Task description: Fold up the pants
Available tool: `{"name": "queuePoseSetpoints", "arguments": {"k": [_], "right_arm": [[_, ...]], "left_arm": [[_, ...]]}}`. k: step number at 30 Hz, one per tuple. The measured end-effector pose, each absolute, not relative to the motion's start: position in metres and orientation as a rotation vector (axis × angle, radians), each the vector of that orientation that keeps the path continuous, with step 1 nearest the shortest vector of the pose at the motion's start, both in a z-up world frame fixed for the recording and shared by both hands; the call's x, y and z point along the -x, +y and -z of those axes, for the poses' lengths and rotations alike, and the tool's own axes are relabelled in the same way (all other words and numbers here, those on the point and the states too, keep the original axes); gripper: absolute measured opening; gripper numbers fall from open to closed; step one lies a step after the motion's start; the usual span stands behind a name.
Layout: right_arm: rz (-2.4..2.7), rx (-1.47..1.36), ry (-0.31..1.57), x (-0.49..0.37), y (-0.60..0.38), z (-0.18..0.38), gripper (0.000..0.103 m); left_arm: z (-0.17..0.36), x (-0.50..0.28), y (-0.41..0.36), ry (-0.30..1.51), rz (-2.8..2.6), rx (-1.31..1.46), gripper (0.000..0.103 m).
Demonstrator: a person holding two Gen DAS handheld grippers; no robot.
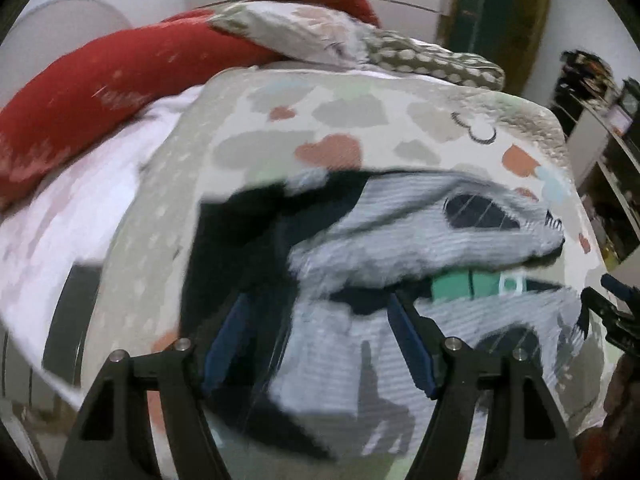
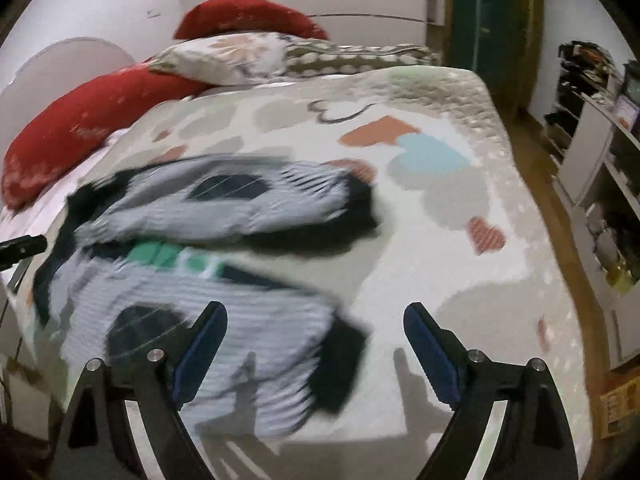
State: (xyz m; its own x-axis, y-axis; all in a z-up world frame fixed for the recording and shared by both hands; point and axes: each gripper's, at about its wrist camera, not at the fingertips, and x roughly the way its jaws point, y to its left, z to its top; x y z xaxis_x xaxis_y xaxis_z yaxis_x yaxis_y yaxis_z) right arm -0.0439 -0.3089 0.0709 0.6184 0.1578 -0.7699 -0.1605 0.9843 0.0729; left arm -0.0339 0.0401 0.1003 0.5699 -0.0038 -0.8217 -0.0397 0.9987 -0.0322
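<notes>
While the striped grey pants (image 2: 208,264) lay spread on the heart-print quilt (image 2: 440,208), both left gripper (image 1: 320,336) and right gripper (image 2: 316,344) hovered wide, empty; folding appeared unstarted, next requiring a leg-hem grasp

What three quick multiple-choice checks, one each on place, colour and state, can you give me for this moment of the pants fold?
1. Where do the pants lie?
A. on the floor
B. on the patterned quilt
C. on a chair

2. What colour are the long pillows at the head of the bed?
A. red
B. blue
C. yellow

3. How does the right tool stand?
A. shut on the pants
B. shut on nothing
C. open, holding nothing

Answers:
1 B, the striped grey pants are spread on the quilt.
2 A, both are red.
3 C, its blue pads are wide apart; the left tool is open too.
</notes>
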Motion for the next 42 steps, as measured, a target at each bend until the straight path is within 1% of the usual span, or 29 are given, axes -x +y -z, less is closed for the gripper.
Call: {"name": "queuePoseSetpoints", "arguments": {"k": [6, 13, 19, 26, 29, 33, 34, 35, 36, 37, 38, 42], "right_arm": [[-0.183, 0.076, 0.892, -0.019, -0.309, -0.073, 0.092], [-0.17, 0.143, 0.922, -0.083, -0.297, -0.068, 0.092], [-0.17, 0.148, 0.935, -0.1, -0.292, -0.061, 0.092], [-0.272, 0.221, 0.931, -0.12, -0.262, -0.059, 0.092], [-0.351, 0.236, 0.967, -0.135, -0.244, -0.052, 0.092], [-0.414, 0.273, 1.026, -0.15, -0.222, -0.033, 0.092], [-0.405, 0.312, 1.029, -0.151, -0.214, -0.027, 0.085], [-0.418, 0.326, 1.03, -0.15, -0.211, -0.025, 0.067], [-0.449, 0.319, 1.032, -0.148, -0.207, -0.025, 0.055], [-0.474, 0.299, 1.031, -0.145, -0.206, -0.026, 0.021], [-0.491, 0.279, 1.03, -0.143, -0.204, -0.029, 0.005], [-0.475, 0.251, 0.997, -0.125, -0.205, -0.048, 0.005]], "left_arm": [[-0.089, -0.041, 0.033, 1.015, 0.031, -0.015, 0.071], [-0.07, -0.088, 0.025, 1.075, 0.087, -0.06, 0.071], [-0.056, -0.112, 0.028, 1.111, 0.106, -0.042, 0.071], [-0.042, -0.131, 0.028, 1.159, 0.166, -0.102, 0.071], [-0.031, -0.138, 0.024, 1.212, 0.236, -0.138, 0.072], [-0.025, -0.137, 0.017, 1.224, 0.269, -0.191, 0.071], [-0.026, -0.135, 0.014, 1.22, 0.279, -0.197, 0.056], [-0.027, -0.132, 0.012, 1.217, 0.296, -0.194, 0.03], [-0.03, -0.129, 0.01, 1.208, 0.31, -0.198, 0.017], [-0.034, -0.125, 0.006, 1.189, 0.297, -0.225, 0.007], [-0.037, -0.123, 0.004, 1.176, 0.289, -0.236, 0.005], [-0.059, -0.1, 0.006, 1.107, 0.259, -0.209, 0.005]]}}
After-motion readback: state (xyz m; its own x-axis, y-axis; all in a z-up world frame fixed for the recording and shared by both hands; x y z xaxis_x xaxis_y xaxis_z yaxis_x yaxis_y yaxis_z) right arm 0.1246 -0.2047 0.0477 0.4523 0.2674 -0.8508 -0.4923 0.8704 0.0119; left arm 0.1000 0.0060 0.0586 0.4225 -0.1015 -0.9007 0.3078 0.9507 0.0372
